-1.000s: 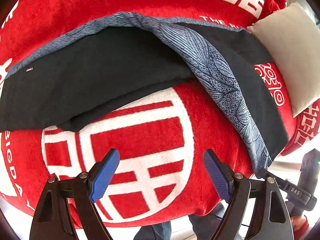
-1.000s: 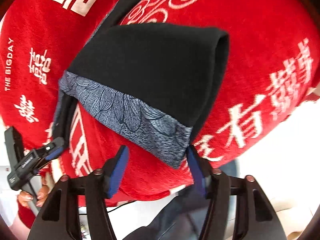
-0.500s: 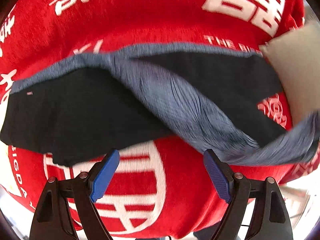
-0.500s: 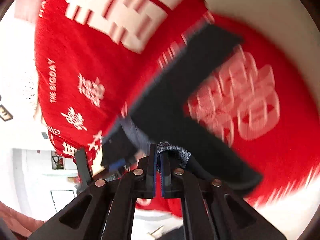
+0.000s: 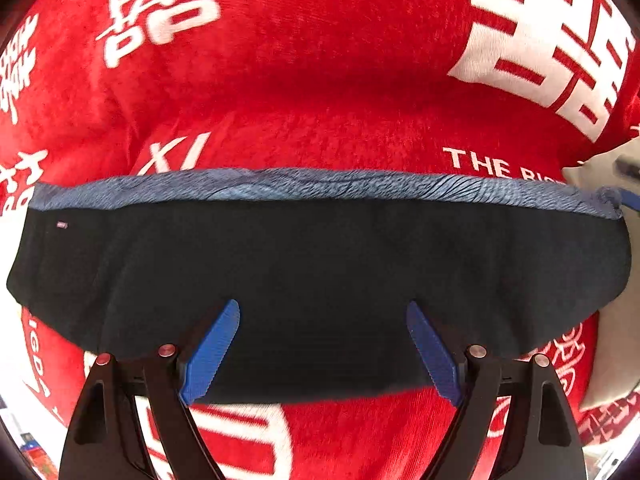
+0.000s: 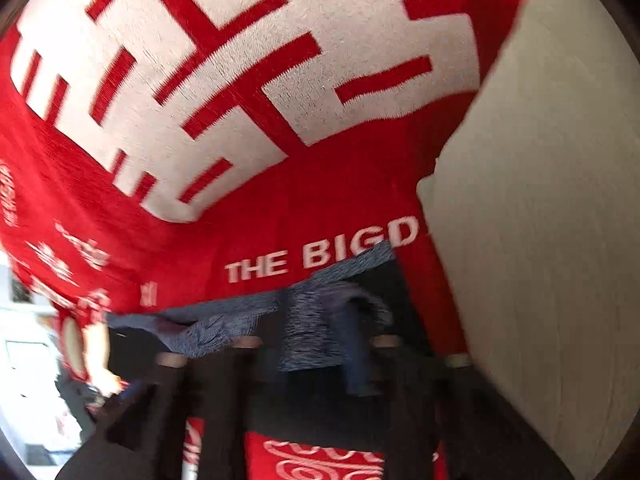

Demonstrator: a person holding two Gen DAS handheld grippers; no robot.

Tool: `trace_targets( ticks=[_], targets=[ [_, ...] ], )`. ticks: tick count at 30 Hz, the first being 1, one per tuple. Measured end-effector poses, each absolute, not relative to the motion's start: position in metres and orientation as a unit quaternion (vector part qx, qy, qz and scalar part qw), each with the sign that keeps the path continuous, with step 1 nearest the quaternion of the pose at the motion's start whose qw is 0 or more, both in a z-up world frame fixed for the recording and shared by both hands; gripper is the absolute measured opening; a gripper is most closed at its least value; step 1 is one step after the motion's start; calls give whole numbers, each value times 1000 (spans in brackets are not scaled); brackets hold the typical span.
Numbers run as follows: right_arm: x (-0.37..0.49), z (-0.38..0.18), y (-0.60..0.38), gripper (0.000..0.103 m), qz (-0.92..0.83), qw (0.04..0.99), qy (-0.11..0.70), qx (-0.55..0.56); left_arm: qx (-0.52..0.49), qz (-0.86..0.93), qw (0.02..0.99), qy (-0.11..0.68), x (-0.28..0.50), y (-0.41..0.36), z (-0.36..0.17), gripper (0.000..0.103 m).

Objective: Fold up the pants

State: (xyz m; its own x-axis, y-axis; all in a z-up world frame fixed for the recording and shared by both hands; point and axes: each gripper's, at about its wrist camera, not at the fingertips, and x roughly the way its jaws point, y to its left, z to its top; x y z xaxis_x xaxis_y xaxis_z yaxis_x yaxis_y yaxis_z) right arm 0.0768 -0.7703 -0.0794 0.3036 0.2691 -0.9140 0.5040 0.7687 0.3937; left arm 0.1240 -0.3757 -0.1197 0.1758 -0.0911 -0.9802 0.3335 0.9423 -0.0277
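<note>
On a red blanket (image 5: pixel 320 92) lie folded pants (image 5: pixel 320 276), seemingly flat.

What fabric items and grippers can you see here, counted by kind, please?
Pants: 1, black pants with a blue-grey patterned band, lying folded in a long strip
Blankets: 1, red blanket with white lettering
Cushions: 1, beige cushion beside the pants
Grippers: 2, left gripper open above the pants, right gripper blurred
Total: 5

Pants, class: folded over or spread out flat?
Folded: the pants lie as one long doubled black band, patterned blue-grey edge along the top.
</note>
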Motion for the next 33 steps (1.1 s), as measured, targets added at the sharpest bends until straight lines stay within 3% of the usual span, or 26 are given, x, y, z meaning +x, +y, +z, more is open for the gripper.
trace_targets(
  ticks=[1,5,7,9,15,17,23,24,27,33],
  targets=[
    [76,-72,-769,79,-81,751,573,318,99,-139,759,628,126,-381,-123,87],
    [70,-49,-760,79,-61,778,547,302,115,-144,757,627,133,-402,-134,87],
    [69,-61,-754,75,-65,764,579,279,125,-145,758,624,135,-411,-138,87],
    [73,-82,-745,59,-58,746,615,248,129,-146,757,624,137,-419,-143,87],
    [112,-113,-699,59,59,726,663,176,132,-143,744,639,130,-422,-167,87],
    [132,-118,-675,59,110,725,667,134,121,-139,752,633,126,-416,-170,94],
    [171,-164,-611,59,210,672,710,24,102,-140,758,628,125,-409,-173,96],
    [171,-175,-602,40,205,659,724,-19,101,-139,757,630,125,-408,-172,96],
    [176,-169,-598,9,194,669,717,-18,76,-131,759,633,132,-404,-166,96],
    [179,-166,-625,14,145,676,719,74,88,-116,758,636,144,-405,-170,96]
  ],
)
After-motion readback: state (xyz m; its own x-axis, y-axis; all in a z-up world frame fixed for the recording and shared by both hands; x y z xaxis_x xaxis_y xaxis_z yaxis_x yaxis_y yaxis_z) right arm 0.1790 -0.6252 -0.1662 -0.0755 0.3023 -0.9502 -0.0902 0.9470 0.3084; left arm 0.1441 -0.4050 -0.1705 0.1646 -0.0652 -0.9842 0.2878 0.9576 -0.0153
